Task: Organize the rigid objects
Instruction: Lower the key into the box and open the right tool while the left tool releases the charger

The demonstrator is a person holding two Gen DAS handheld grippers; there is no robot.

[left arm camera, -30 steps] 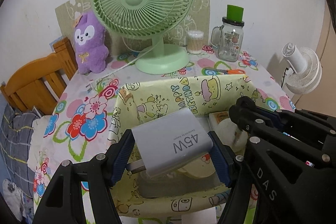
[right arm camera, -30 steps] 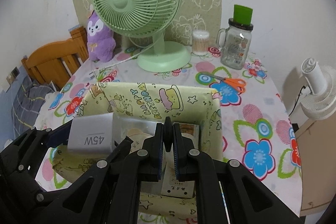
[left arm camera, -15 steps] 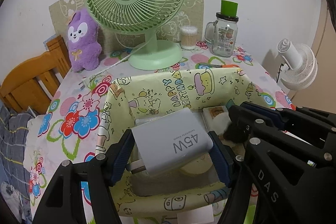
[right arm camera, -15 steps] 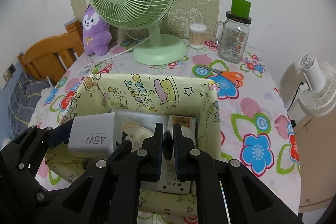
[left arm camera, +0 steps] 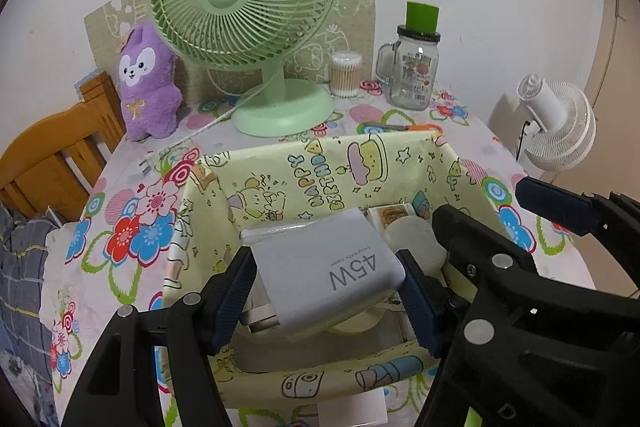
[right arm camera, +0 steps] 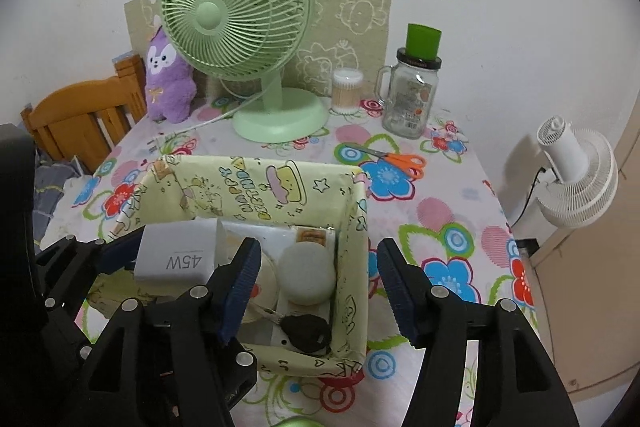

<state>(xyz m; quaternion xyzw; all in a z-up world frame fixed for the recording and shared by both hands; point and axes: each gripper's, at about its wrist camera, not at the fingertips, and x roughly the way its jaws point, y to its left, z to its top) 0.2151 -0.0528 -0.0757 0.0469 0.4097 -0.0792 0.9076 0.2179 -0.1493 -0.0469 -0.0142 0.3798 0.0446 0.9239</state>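
Observation:
My left gripper [left arm camera: 325,279] is shut on a white 45W charger [left arm camera: 332,267], held over the near left part of a yellow cartoon-print box [left arm camera: 320,171]. In the right wrist view the charger [right arm camera: 176,259] hangs above that box [right arm camera: 260,187]. My right gripper [right arm camera: 319,255] hovers over the box's right end, jaws opening, with nothing pressed between the pads. Below it in the box lie a black key fob [right arm camera: 306,333], a white round puck [right arm camera: 306,275] and a small printed packet [right arm camera: 314,237].
A green desk fan [right arm camera: 236,19], a purple plush [right arm camera: 166,83], a cotton-swab tub [right arm camera: 347,87] and a glass mug jar [right arm camera: 412,99] stand at the table's back. Orange scissors [right arm camera: 394,161] lie behind the box. A wooden chair [right arm camera: 84,115] is left, a white fan [right arm camera: 576,179] right.
The right gripper's jaws have gone from shut to wide apart, and the black key fob they held now lies in the box. The left gripper still holds the charger in place.

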